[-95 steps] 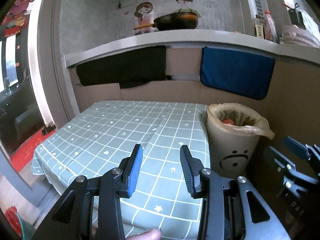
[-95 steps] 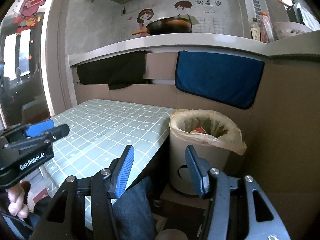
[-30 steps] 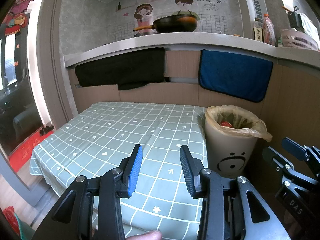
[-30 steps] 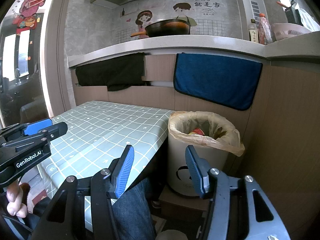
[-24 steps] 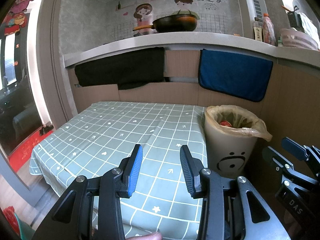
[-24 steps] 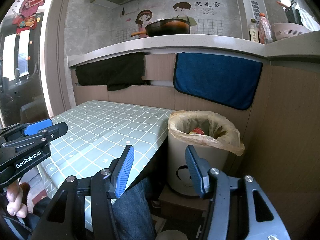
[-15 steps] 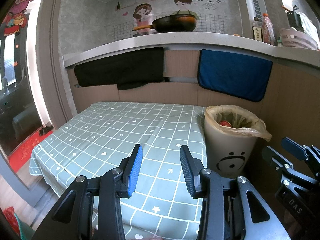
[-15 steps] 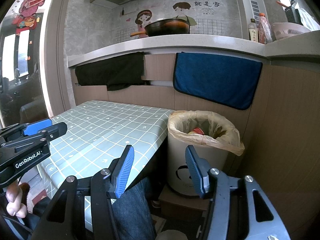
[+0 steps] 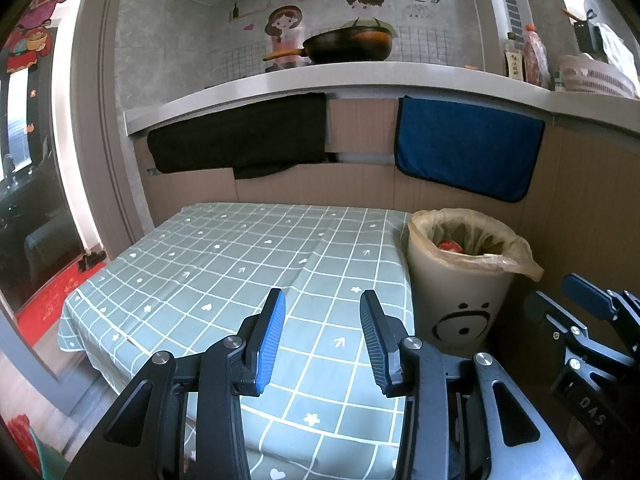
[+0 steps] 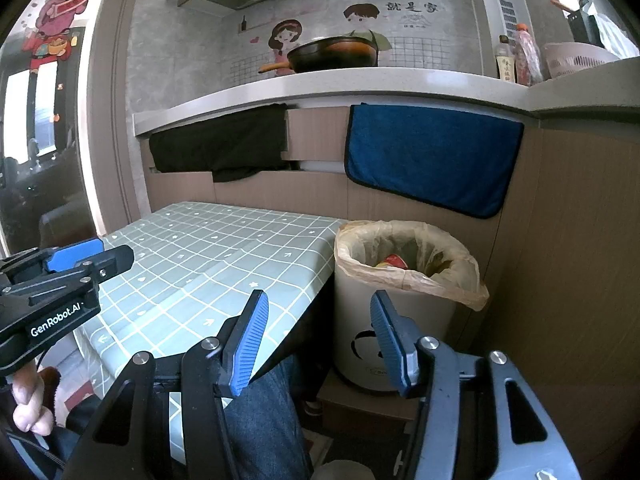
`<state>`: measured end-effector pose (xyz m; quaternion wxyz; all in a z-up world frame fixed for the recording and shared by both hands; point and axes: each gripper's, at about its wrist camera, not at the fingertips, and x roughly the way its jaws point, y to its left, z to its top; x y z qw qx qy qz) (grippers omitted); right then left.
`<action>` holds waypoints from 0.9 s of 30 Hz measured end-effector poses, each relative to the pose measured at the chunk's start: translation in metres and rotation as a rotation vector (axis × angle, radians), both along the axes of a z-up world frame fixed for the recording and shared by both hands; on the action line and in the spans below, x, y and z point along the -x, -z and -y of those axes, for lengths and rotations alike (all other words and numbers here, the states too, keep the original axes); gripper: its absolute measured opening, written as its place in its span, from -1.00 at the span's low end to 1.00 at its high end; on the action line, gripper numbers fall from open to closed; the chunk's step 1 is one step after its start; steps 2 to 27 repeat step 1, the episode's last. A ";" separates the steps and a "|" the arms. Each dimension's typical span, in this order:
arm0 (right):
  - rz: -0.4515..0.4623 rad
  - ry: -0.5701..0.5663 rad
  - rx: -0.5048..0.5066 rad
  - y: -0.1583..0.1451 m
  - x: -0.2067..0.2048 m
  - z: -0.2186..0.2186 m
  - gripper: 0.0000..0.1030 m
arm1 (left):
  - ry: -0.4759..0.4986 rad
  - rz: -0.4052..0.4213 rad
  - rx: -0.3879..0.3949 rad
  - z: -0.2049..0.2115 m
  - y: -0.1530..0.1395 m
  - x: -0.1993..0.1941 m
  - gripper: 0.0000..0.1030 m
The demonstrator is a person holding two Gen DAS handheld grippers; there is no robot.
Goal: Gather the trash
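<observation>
Left wrist view showed the left gripper held above the near edge of the table, its blue-padded fingers spread wide with nothing between them. Spread over the table was a green checked cloth, on which no wrapper, scrap or other litter could be seen anywhere in this view or in the right wrist view. Just beside the table's right edge stood the trash bin, a pale tub with a smiley face and a thin bag liner folded over its rim; inside it lay something red and some darker pieces, too small to name. The right gripper hung lower, in front of the bin and over the person's jeans-clad knee, its jaws likewise wide apart and empty. Judged from this, the collecting looked finished or nearly so: trash already sat in the bin, the table carried nothing left to pick up, and neither gripper was carrying anything. What might have remained was at most a check of the floor around the bin, most of which the pictures hid, or tying off the liner if the task reached that far. On the counter behind, a wok, bottles and a basket stood well apart from all this and seemed no part of the job.
</observation>
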<state>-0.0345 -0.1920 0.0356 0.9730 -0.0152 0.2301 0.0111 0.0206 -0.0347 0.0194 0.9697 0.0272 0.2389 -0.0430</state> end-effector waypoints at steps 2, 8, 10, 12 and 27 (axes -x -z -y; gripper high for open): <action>0.000 0.004 -0.001 0.000 0.001 -0.001 -0.01 | 0.008 -0.001 0.000 -0.004 0.000 -0.002 -0.22; 0.000 0.004 -0.001 0.000 0.001 -0.001 -0.01 | 0.008 -0.001 0.000 -0.004 0.000 -0.002 -0.22; 0.000 0.004 -0.001 0.000 0.001 -0.001 -0.01 | 0.008 -0.001 0.000 -0.004 0.000 -0.002 -0.22; 0.000 0.004 -0.001 0.000 0.001 -0.001 -0.01 | 0.008 -0.001 0.000 -0.004 0.000 -0.002 -0.22; 0.000 0.004 -0.001 0.000 0.001 -0.001 -0.01 | 0.008 -0.001 0.000 -0.004 0.000 -0.002 -0.22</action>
